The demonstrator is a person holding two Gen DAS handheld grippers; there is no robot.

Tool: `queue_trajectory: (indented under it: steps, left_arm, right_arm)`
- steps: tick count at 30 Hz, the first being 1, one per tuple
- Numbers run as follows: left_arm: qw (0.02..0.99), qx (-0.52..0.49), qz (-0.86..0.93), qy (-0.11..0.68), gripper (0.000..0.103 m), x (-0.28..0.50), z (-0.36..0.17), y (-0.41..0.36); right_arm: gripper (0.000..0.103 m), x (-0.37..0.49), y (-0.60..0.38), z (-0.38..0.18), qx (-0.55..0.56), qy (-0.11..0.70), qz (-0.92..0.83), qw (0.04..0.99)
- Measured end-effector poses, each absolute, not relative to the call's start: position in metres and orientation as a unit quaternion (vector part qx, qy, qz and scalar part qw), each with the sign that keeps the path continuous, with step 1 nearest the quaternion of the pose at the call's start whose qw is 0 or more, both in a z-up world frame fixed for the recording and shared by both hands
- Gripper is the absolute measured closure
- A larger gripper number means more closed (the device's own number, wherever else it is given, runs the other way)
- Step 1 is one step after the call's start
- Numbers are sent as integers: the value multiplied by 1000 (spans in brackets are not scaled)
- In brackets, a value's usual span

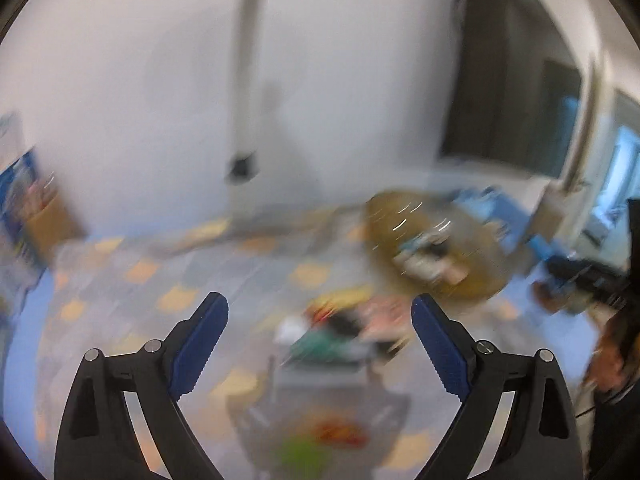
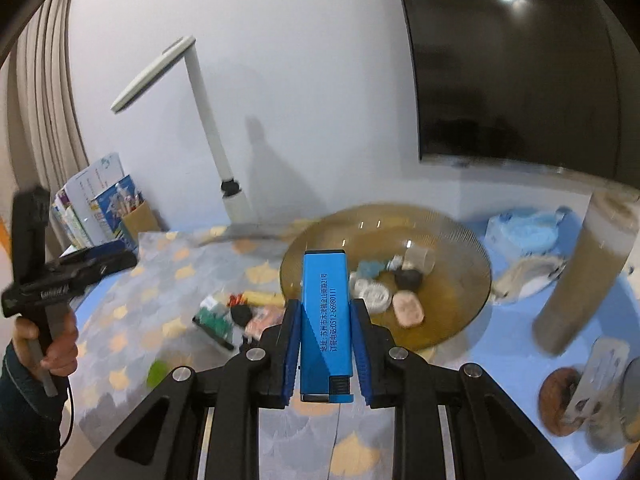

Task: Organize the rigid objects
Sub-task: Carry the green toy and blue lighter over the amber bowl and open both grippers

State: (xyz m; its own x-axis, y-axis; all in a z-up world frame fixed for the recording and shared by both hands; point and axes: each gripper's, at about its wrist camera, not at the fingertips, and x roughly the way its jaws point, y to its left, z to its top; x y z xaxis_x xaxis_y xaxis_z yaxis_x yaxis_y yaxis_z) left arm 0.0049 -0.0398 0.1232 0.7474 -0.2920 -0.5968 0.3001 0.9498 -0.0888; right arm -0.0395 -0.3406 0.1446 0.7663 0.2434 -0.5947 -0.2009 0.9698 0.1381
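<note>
The right gripper point(image 2: 325, 312) pinches a blue lighter point(image 2: 326, 320) upright between its pads, raised above the patterned cloth point(image 2: 132, 280). Just beyond it, toward 1 o'clock, sits an amber glass bowl point(image 2: 452, 240) holding small items. A pile of small objects point(image 2: 236, 314) lies at 9 o'clock from the lighter. The left gripper point(image 1: 320, 312) is spread wide with nothing between its fingers; its view is blurred.

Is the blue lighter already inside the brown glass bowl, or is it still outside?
Outside. The right gripper is shut on the blue lighter, holding it in the air short of the brown glass bowl, which holds other small things.
</note>
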Motion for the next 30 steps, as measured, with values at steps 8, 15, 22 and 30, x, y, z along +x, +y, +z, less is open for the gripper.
queue_trajectory:
  steps: [8, 15, 22, 30]
  left_arm:
    - [867, -23, -171, 468, 17, -27, 18, -15]
    - [872, 37, -160, 462, 66, -17, 9, -43]
    - [910, 19, -186, 370, 66, -12, 91, -61]
    - [923, 54, -262, 278, 66, 49, 181, -178]
  right_arm:
    - [79, -33, -335, 83, 78, 383, 144, 909]
    - [79, -42, -331, 80, 69, 384, 140, 910]
    - [79, -49, -351, 114, 61, 338, 112, 932]
    - [80, -7, -392, 175, 98, 289, 40, 952]
